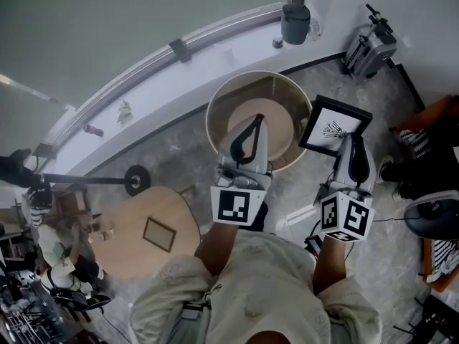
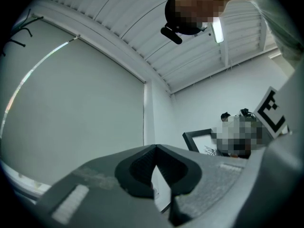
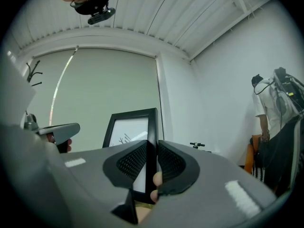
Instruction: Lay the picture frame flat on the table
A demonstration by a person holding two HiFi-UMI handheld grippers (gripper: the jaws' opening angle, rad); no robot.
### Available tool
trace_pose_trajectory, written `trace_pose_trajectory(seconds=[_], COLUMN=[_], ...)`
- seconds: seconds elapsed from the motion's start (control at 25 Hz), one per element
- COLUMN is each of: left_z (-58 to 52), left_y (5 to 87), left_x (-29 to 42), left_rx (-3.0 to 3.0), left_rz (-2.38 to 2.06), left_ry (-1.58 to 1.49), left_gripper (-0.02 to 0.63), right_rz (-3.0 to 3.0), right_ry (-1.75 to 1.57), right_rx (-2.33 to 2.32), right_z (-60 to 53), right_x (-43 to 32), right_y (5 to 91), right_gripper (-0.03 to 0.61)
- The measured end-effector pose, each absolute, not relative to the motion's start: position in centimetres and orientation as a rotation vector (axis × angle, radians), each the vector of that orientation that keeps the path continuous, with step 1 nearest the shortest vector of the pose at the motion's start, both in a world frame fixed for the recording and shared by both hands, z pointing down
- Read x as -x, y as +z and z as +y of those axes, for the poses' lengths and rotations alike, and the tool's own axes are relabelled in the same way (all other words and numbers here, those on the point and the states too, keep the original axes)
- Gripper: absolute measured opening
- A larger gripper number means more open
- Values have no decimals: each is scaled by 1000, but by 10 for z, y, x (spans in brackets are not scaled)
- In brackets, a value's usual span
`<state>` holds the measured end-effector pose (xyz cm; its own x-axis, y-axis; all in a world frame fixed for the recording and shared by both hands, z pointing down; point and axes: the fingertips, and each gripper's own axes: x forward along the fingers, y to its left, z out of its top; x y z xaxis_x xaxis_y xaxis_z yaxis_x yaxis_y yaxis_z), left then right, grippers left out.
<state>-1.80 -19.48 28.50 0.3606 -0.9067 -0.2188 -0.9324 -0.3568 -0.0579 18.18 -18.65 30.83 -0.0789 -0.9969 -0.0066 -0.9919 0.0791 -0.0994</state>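
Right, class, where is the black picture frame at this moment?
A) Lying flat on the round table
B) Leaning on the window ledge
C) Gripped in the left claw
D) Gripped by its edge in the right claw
D: in the right gripper view the right claw is closed on the side edge of the picture frame, and the head view shows the frame held up beside the round table, not lying on it.

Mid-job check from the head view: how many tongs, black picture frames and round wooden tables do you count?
Tongs: 2, left tongs and right tongs
Black picture frame: 1
Round wooden tables: 2, rimmed table and plain table
Total: 5
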Motion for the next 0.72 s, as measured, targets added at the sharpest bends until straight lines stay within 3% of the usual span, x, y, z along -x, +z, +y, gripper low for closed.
trace_pose_trajectory(seconds=[0.72], left_z=[-294], left_y=[322], left_x=[77], left_rx=[2494], left_rz=[1720], left_ry=[172], left_gripper=[3], right_rz=[2348], right_ry=[-164], right_rx=[2103], right_z=[-292], right_x=[-115], right_y=[341], right_gripper=[74])
